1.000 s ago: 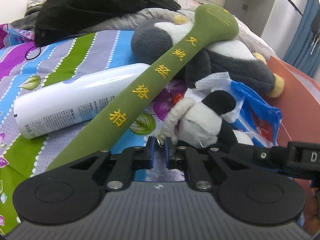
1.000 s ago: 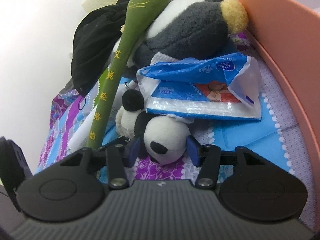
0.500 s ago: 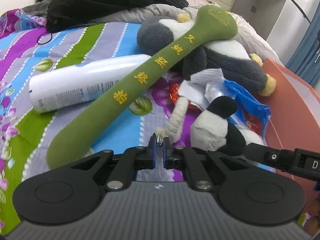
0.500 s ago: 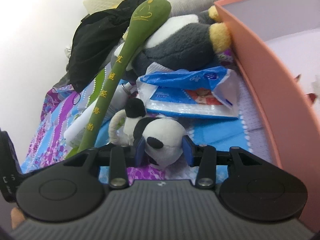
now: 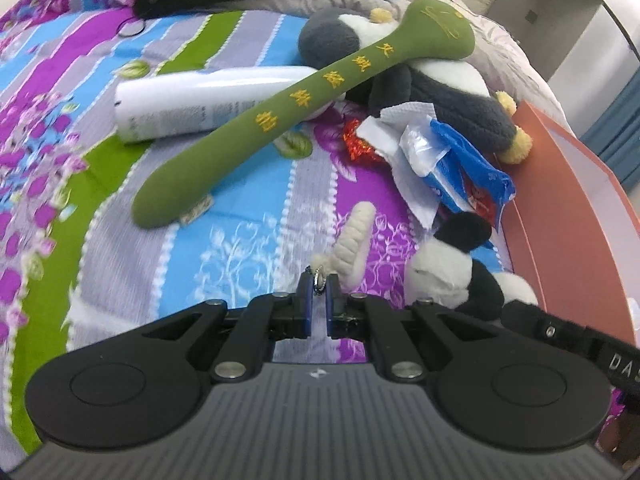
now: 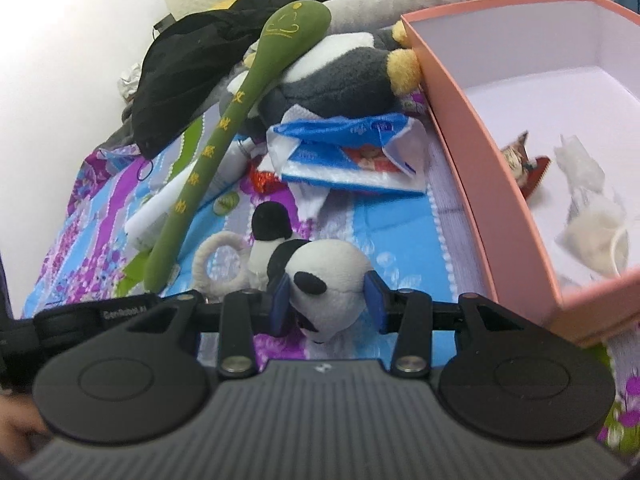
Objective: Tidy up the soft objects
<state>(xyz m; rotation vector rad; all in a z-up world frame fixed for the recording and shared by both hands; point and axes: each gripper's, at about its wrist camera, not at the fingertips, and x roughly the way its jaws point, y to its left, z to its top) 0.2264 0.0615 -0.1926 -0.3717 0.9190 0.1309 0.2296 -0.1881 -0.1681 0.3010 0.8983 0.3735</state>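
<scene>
I have the panda plush gripped by its head in the right tool, the blue pads pressed into either side of the soft white fleece so it bulges a little between them, while the left tool is pinched together on the small metal ring at the end of the toy's braided cotton loop. The panda sits low over the bed, just beside the pink box, so I judge this as the carry step: the toy is secured at both ends and next has to go up over the box's near wall and down inside. That calls for moving both tools together, since the loop is slack cord and the ring is a thin hold that could slip if I let the two drift apart. The box looks like stiff card with a pale smooth lining and already holds a few small wrappers and a whitish bundle. Waiting on the flowered, striped bedcover are a long green stuffed mallet with yellow embroidery, a grey and white fleecy plush under it, a crinkly blue tissue pack and a smooth white bottle.
</scene>
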